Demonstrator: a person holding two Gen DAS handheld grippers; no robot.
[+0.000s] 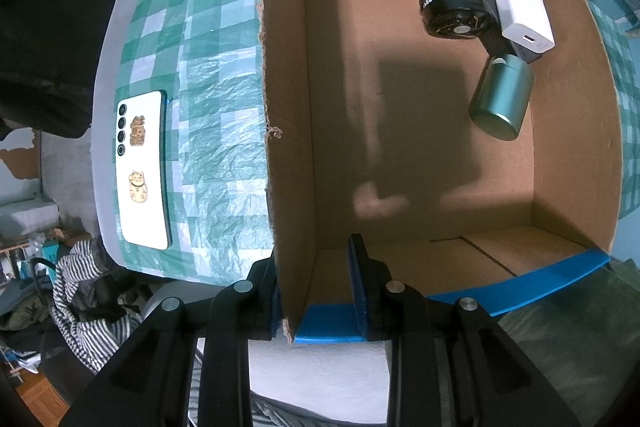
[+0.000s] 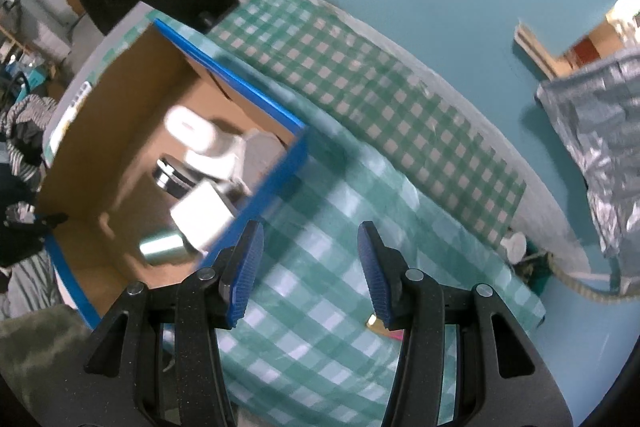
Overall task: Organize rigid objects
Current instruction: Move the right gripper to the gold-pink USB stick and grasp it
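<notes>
Cool, bluish indoor light fell from above. The left wrist view was sharp, with a dark blocky shadow on the brown cardboard box floor (image 1: 420, 131). The right wrist view was motion-blurred. Fisheye bending darkened both edges.

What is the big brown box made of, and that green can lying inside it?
The box looks like corrugated cardboard: dull brown, with a ragged torn edge and fold seams in the floor, plus shiny blue tape on its rim. The green can looks like metal, maybe brushed or painted: a smooth, soft sheen with a bright streak along its side. Coated plastic cannot be ruled out.
</notes>
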